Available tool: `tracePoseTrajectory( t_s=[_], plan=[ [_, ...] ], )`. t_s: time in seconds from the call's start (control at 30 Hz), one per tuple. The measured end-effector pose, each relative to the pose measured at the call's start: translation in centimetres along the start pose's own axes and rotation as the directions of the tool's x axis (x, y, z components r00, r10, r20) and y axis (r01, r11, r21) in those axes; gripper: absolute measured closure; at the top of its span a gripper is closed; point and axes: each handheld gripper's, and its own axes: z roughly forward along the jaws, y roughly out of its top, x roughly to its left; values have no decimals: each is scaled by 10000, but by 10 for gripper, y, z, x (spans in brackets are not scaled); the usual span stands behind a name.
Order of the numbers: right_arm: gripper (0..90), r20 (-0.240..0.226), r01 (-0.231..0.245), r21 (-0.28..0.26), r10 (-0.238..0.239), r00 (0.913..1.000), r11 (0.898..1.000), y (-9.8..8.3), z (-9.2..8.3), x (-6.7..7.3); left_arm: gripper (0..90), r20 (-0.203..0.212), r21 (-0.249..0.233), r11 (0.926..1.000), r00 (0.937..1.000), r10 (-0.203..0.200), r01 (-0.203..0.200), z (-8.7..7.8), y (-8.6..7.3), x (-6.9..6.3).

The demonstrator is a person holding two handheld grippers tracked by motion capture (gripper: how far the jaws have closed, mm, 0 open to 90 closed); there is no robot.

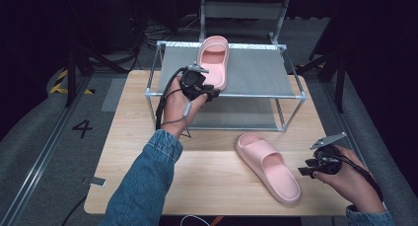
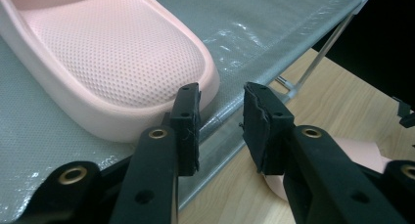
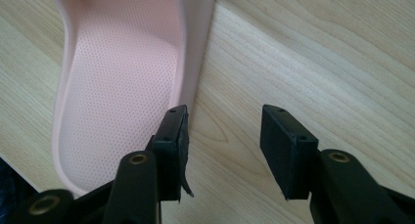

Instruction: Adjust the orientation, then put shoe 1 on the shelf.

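Slippers are going onto the two-tier rack (image 1: 291,95), and the first placement is finishing; one pink slipper (image 1: 214,61) lies on the top shelf at far left, and the left gripper (image 2: 222,119) sits just off its heel, jaws parted with nothing between them. Next, I judge, the right gripper (image 3: 224,150), jaws apart beside the second slipper (image 1: 268,167) on the near table (image 1: 148,176), must close on its heel edge; count: two slippers, one rack, two grippers.

Light falls from overhead onto the pale wooden table (image 1: 207,181), while the room around it sinks into near black. The grey shelf cloth (image 2: 274,43) shows small specks of glare. Up close the black jaws look soft and blurred, and shadows under things stay faint.
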Motion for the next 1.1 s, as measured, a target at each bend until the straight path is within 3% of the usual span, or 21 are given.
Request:
tracePoseTrajectory(
  t_s=[0.17,0.3,0.47,0.67,0.83,0.93,1.1],
  plan=[
    [540,-7,76,4,-76,10000,10000,1,1,2,532,-69,-68,9996,9996,270,-270,-13,-3,-7],
    [537,-21,124,-36,-124,9999,9999,3,2,4,456,-521,220,9987,9976,461,-450,-30,-10,-15],
    [535,-132,262,-102,-263,9996,9996,9,4,7,391,-787,661,9966,9954,550,-499,-46,-21,-21],
    [591,-362,262,-75,-264,9990,9996,19,5,14,366,-1169,947,9918,9885,963,-854,-62,-42,-28],
    [588,-476,493,-133,-499,9976,9987,28,5,23,353,-1148,1013,9920,9896,871,-756,-71,-56,-30],
    [575,-787,726,-146,-736,9942,9973,32,7,30,344,-1246,1138,9905,9880,916,-774,-74,-67,-30],
    [570,-993,884,-148,-894,9910,9960,39,10,42,326,-1170,1398,9887,9906,708,-541,-73,-87,-23]
  ],
)
